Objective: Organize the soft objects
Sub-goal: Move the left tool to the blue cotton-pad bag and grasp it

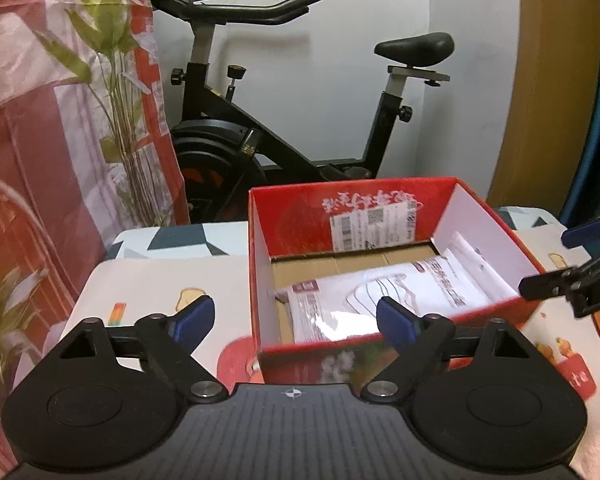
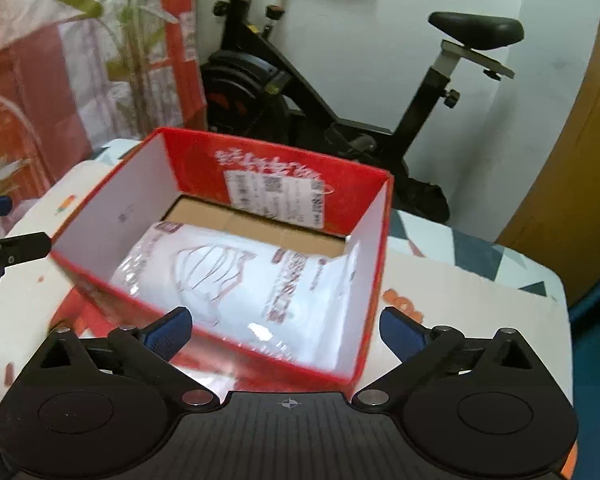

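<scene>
A red cardboard box [image 1: 380,196] with white inner walls stands open on the table; it also shows in the right wrist view [image 2: 260,160]. A white plastic pack of face masks [image 1: 384,300] lies inside it on the brown cardboard floor, also seen in the right wrist view [image 2: 236,280]. My left gripper [image 1: 296,320] is open and empty, just in front of the box's near wall. My right gripper [image 2: 286,326] is open and empty, close over the box's near corner. The right gripper's fingers [image 1: 548,284] show at the right edge of the left wrist view.
The table [image 1: 152,280] has a white cloth with cartoon prints. A black exercise bike [image 1: 284,128] stands behind it against the white wall. A plant [image 1: 112,80] and a red-and-pink curtain [image 1: 28,120] are at the left. A wooden panel [image 2: 572,160] stands at the right.
</scene>
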{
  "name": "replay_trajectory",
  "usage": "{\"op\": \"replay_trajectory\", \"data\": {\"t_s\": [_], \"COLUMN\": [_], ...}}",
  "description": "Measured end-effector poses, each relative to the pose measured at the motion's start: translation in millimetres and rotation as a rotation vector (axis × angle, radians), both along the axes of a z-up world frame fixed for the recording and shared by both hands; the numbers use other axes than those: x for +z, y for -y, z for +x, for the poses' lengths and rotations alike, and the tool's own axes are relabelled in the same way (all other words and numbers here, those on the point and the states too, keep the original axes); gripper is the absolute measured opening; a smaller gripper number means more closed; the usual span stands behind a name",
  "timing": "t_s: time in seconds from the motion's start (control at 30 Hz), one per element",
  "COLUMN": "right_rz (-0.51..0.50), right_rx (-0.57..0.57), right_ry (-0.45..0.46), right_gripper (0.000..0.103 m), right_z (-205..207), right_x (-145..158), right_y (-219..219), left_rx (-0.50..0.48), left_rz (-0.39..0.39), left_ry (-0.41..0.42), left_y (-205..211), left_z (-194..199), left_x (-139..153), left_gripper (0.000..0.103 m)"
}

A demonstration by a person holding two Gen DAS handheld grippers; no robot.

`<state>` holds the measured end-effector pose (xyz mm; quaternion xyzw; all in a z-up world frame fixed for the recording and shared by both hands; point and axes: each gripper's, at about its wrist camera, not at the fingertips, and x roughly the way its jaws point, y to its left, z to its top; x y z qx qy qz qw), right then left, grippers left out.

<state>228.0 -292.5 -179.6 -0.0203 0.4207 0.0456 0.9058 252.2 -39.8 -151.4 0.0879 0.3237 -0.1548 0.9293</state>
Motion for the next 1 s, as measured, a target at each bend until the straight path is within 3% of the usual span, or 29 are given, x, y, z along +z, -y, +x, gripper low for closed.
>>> {"op": "replay_trajectory", "data": {"t_s": [0.3, 0.57, 0.77, 1.0], "right_rz": [0.120, 0.223, 0.267, 0.251], "right_rx": [0.049, -0.005, -0.017, -0.002], "right_ry": [0.010, 0.037, -0.013, -0.058], "right_gripper": [0.099, 0.090, 0.085, 0.084], "right_z": [-73.6, -130.2, -164.4, -189.2], "right_x": [-38.3, -74.9, -99.6, -117.4], "right_y": [-12.8, -11.0, -15.9, -28.0], "left_rx": [-0.041, 0.003, -0.048, -0.093], "left_rz": [-0.043, -0.120, -0.181, -0.236], "left_ry": [-0.088, -0.207, -0.301, -0.429], "left_y": [-18.3, -35.1, -33.1, -25.5], "left_z": [-59.9, -100.2, -125.1, -153.2], "left_x": [-21.9, -51.8, -68.2, -95.1], "left_gripper": [0.086, 0.059, 0.058, 0.056]}}
